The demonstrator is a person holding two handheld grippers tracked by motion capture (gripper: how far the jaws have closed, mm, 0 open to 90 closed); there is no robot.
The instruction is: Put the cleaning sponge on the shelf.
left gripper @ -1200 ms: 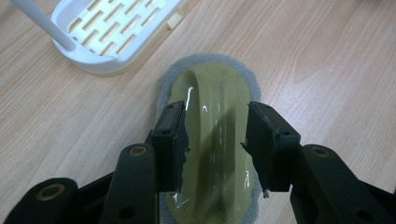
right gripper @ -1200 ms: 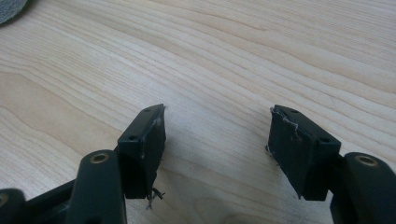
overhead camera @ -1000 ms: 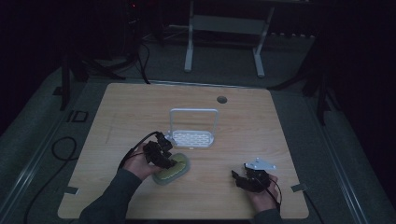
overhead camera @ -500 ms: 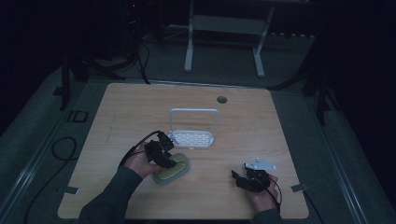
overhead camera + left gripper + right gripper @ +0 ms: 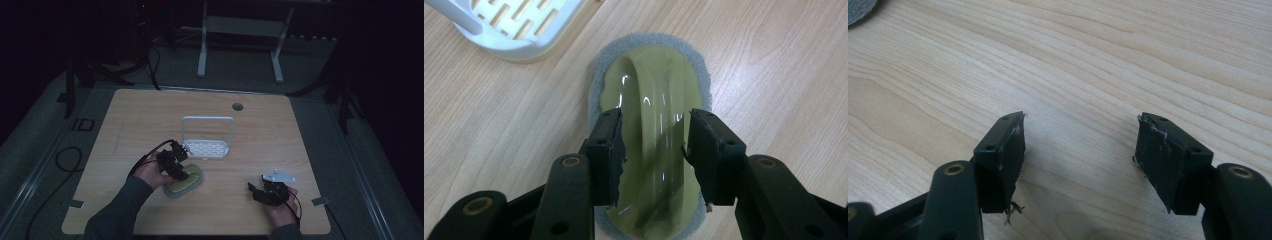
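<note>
A green scrubber (image 5: 189,180) with an arched glossy handle and a grey pad underneath lies flat on the wooden table (image 5: 150,120). My left gripper (image 5: 181,171) hangs over it. In the left gripper view, the left gripper (image 5: 654,145) stands open, its jaws on either side of the scrubber (image 5: 659,85) handle, close to it with a narrow gap on the left side. My right gripper (image 5: 256,192) rests low near the front right of the table. In its own view the right gripper (image 5: 1080,150) is open over bare wood.
A white slotted rack (image 5: 207,148) with an upright frame stands just behind the scrubber; its corner (image 5: 514,30) shows in the left gripper view. A cable hole (image 5: 237,106) lies further back. A table frame (image 5: 240,30) stands beyond the far edge.
</note>
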